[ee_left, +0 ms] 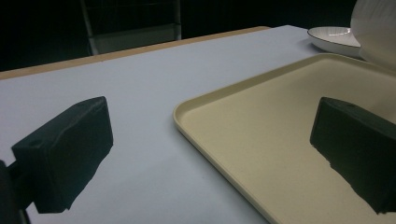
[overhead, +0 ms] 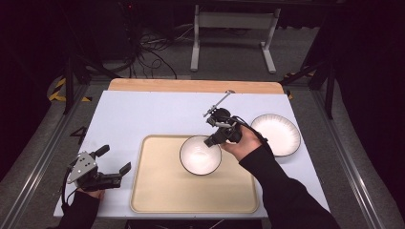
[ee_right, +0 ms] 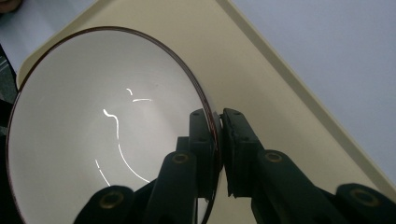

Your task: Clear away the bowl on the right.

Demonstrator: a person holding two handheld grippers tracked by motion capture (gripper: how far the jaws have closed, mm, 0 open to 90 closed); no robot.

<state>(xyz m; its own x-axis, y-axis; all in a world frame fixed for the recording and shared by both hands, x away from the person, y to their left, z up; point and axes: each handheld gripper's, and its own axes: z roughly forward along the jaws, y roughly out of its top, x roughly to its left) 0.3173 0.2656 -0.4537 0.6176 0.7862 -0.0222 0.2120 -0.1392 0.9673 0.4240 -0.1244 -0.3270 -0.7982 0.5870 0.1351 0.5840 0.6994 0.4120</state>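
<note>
The right gripper point(overhead: 216, 137) is clamped on the rim of the white bowl point(overhead: 199, 155), one jaw inside, one outside, over the beige tray point(overhead: 157, 191). The left gripper point(overhead: 111, 164) is held with jaws wide apart beside the tray's edge. A white plate point(overhead: 282, 136) is seen on the bench point(overhead: 143, 114) beyond the right hand point(overhead: 243, 143).

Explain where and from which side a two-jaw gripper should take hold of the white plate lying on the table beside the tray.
Grip the plate by its rim, probably from its near or right edge. It lies flat and shallow, so only the thin raised rim fits between two jaws; the right gripper and bowl crowd its left.
</note>
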